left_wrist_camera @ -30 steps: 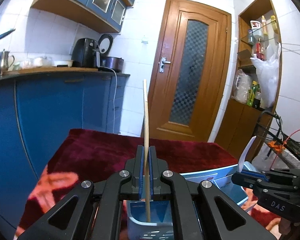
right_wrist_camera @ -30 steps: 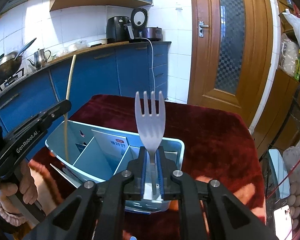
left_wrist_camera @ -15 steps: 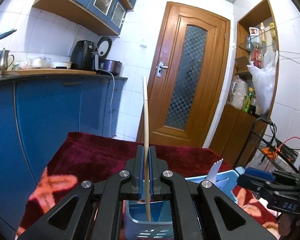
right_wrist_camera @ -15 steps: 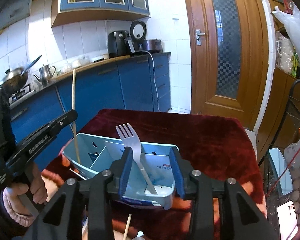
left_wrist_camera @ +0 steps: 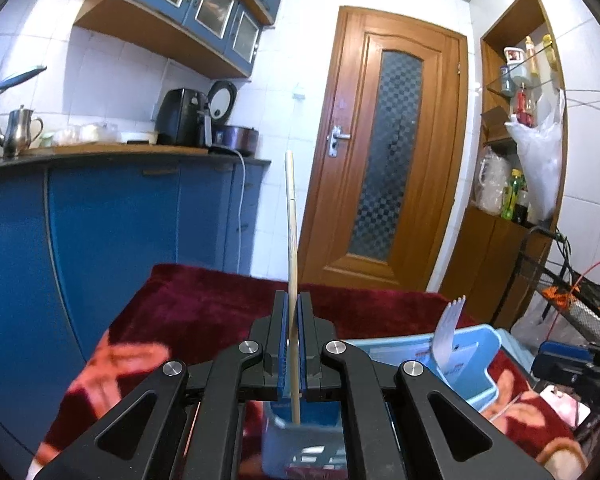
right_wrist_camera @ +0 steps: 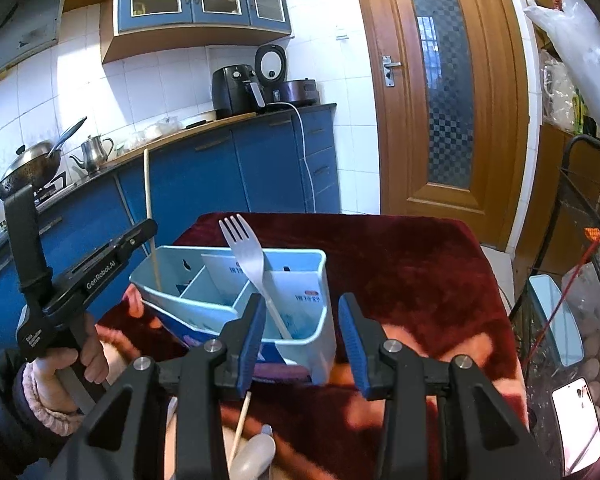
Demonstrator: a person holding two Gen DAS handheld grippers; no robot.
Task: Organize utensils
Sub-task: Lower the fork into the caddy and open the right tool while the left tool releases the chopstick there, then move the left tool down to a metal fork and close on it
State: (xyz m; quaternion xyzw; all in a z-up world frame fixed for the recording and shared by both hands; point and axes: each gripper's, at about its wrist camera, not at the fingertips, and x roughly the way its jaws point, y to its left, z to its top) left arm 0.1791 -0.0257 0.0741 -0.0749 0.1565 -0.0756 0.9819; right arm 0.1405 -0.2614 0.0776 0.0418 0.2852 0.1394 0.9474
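The fork [right_wrist_camera: 242, 248] leans in the blue holder [right_wrist_camera: 320, 320] on the red cloth [right_wrist_camera: 420, 280]. The right gripper [right_wrist_camera: 300, 344] stands open, holding nothing. The left gripper [left_wrist_camera: 293, 344] pinches a wooden chopstick [left_wrist_camera: 291, 240] upright over the holder.

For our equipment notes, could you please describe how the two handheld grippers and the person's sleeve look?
Both grippers, the left gripper and the right gripper, are black angular linkages with silver bolts and blue ribbed pads. The left one's side reads "GenRobot.AI" in white. The sleeve is dark with a pink knitted cuff.

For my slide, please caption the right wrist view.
Open right gripper behind a fork standing in the blue caddy.
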